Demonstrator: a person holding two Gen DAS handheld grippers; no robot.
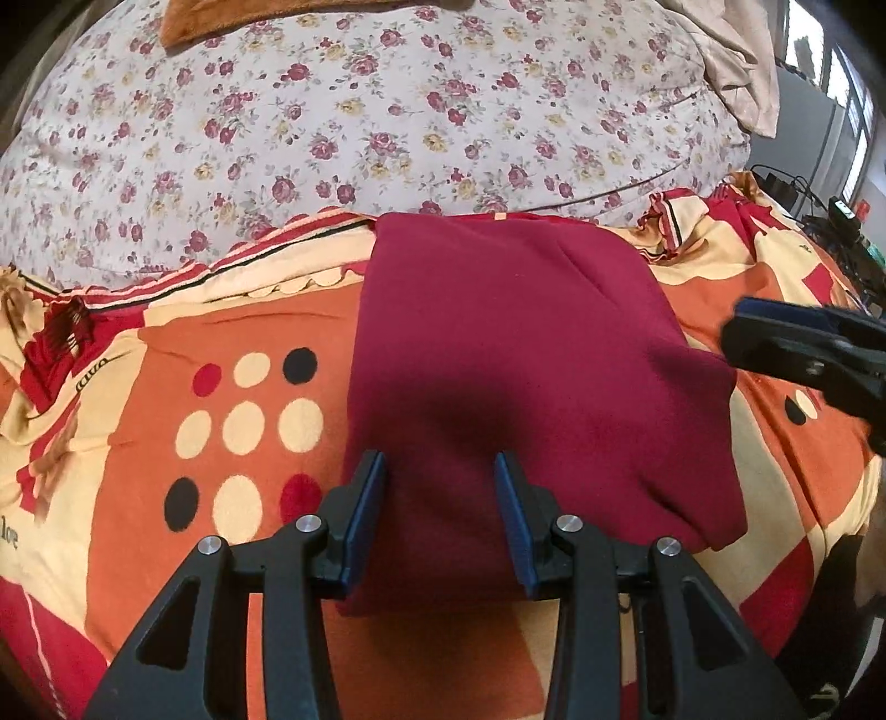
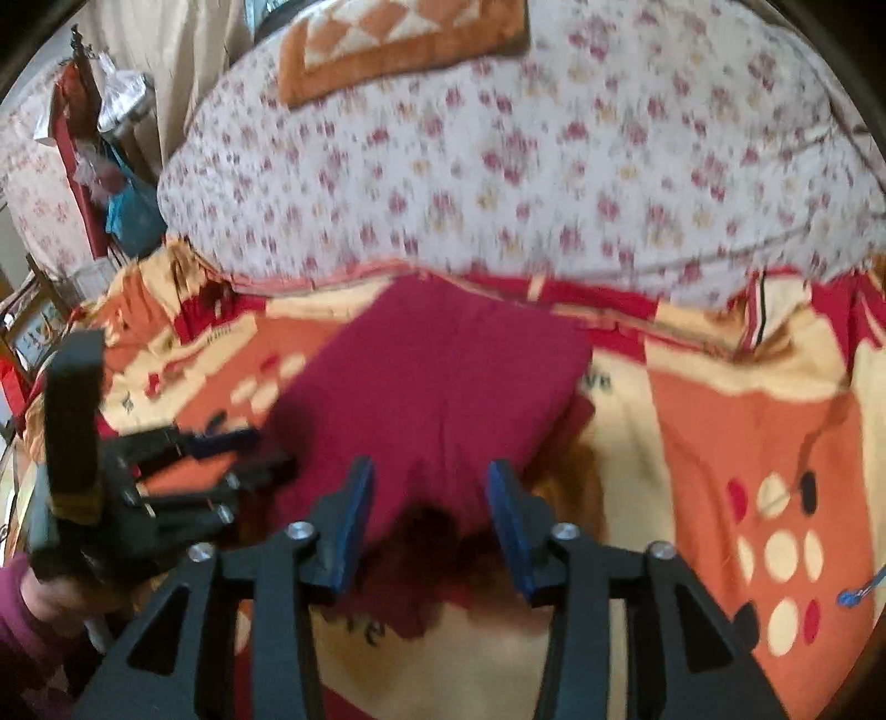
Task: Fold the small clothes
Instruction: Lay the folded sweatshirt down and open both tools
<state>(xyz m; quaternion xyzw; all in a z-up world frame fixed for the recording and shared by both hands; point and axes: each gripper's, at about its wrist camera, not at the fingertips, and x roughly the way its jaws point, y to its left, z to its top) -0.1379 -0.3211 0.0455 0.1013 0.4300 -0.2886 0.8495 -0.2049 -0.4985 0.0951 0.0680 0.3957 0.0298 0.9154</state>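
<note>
A dark red garment (image 1: pixel 515 354) lies folded into a rough rectangle on the orange, red and cream blanket (image 1: pixel 166 443). My left gripper (image 1: pixel 440 471) is open and empty, its jaws just above the garment's near edge. My right gripper (image 2: pixel 423 482) is open and empty over the garment's (image 2: pixel 437 376) near right corner. The right gripper also shows in the left wrist view (image 1: pixel 786 343) by the garment's right edge. The left gripper shows in the right wrist view (image 2: pixel 232 459) at the garment's left side. The right wrist view is blurred.
A bulky floral quilt (image 1: pixel 360 122) lies just behind the garment. An orange-brown cushion (image 2: pixel 398 44) lies on top of it. Beige cloth (image 1: pixel 736 72) hangs at the far right. Cables and devices (image 1: pixel 830 221) lie beyond the bed's right edge. Clutter (image 2: pixel 111 183) stands left of the bed.
</note>
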